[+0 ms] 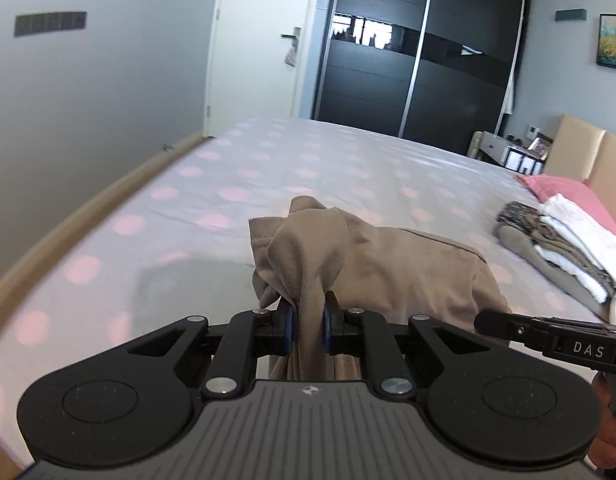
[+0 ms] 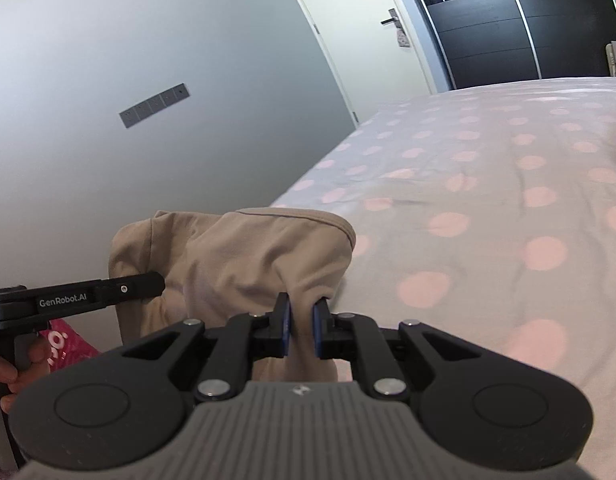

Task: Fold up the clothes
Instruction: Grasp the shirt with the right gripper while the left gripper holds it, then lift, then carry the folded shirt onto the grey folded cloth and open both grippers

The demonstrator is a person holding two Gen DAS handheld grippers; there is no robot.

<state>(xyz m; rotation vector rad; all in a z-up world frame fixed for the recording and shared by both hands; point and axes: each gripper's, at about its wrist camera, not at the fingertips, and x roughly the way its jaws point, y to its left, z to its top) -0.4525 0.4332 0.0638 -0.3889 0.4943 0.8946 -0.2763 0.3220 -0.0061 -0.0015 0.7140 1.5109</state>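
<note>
Bunching in soft folds, tan garment (image 1: 388, 256) hangs pinched by both grippers.

Matt beige cloth garment (image 1: 388, 256), softly creased; bedsheet (image 1: 268, 176) smooth spotted fabric; wardrobe (image 1: 420, 60) glossy dark panels — perhaps lacquered wood.
</note>
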